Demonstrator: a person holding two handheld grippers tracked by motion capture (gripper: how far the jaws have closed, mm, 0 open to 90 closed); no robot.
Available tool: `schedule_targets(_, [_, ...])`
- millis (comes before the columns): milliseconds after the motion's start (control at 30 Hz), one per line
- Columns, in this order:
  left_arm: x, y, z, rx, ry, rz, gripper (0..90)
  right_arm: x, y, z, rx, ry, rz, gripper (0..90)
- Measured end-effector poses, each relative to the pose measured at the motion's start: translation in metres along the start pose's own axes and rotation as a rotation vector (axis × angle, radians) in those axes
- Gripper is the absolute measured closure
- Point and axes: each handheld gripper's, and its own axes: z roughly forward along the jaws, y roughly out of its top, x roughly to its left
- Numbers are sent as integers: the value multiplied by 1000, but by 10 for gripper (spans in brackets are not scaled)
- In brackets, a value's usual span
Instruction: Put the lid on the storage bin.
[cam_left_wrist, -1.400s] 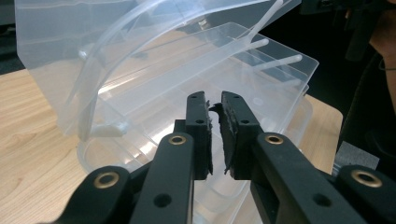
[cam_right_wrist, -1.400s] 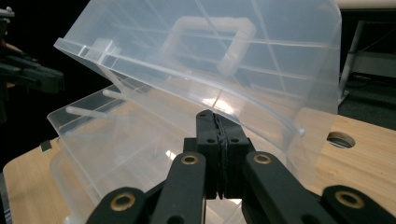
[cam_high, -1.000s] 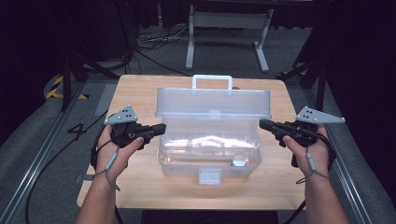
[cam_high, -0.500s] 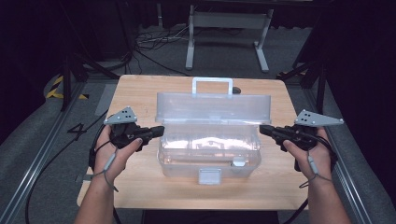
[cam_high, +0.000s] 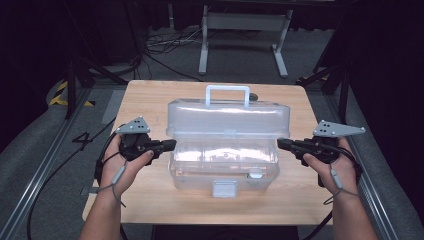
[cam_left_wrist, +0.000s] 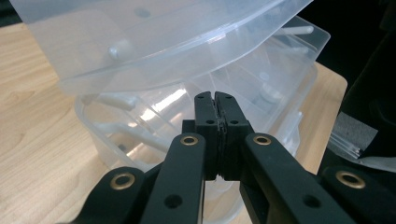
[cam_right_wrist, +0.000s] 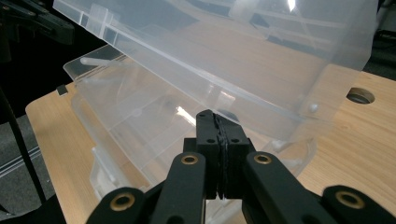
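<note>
Clear plastic box (cam_high: 223, 155) lying long axis crosswise, lid (cam_high: 228, 119) half raised. Left gripper (cam_high: 170, 145) and right gripper (cam_high: 283, 144) flanking opposite ends, equally near, jaws pressed together, pinching nothing.

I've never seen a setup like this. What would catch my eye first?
Most striking is the big clear plastic box in the middle of the wooden table, its lid tipped partly open with a white handle on top. A black gripper sits at each end, left gripper and right gripper, both with jaws shut.
</note>
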Motion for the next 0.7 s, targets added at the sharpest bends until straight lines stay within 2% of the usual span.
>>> schedule_targets(67, [0, 1, -1, 34, 3, -4, 889, 0, 0, 0, 9, 4, -2, 886])
schedule_targets(233, [-1, 2, -2, 74, 7, -11, 893, 1, -1, 1, 39, 10, -5, 886])
schedule_targets(700, [-3, 2, -1, 118, 6, -35, 898, 3, -3, 2, 118, 26, -14, 885])
